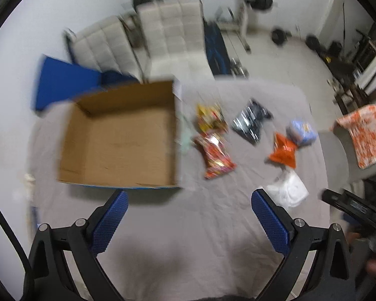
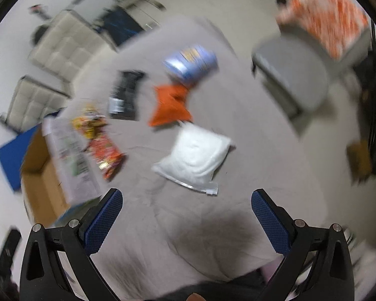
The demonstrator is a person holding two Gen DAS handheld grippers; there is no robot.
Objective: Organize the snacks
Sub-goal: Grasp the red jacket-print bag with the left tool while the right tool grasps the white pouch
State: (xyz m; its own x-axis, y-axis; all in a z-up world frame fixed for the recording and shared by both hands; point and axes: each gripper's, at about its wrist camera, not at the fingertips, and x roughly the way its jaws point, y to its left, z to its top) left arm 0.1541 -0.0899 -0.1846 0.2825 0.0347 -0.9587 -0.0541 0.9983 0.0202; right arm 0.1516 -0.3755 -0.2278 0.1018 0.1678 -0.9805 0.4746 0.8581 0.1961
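Note:
An empty cardboard box (image 1: pixel 117 138) (image 2: pixel 41 175) stands open on the left of a grey-covered table (image 1: pixel 200 225) (image 2: pixel 250 150). To its right lie several snack bags: a yellow one (image 1: pixel 209 118) (image 2: pixel 87 123), a red one (image 1: pixel 216 156) (image 2: pixel 106 154), a black one (image 1: pixel 250 121) (image 2: pixel 125 92), an orange one (image 1: pixel 283 151) (image 2: pixel 169 105), a blue-white one (image 1: pixel 302 131) (image 2: pixel 190 61) and a white one (image 1: pixel 288 188) (image 2: pixel 195 158). My left gripper (image 1: pixel 190 200) hovers open above the table's near side. My right gripper (image 2: pixel 188 200) is open too, just short of the white bag.
Two cream padded chairs (image 1: pixel 173 37) (image 2: pixel 62 42) stand behind the table. A grey chair (image 1: pixel 343 150) (image 2: pixel 293 75) with an orange-white cloth (image 1: pixel 366 133) (image 2: pixel 325 12) is at the right. A blue flap (image 1: pixel 62 85) sticks out behind the box. Both views are blurred.

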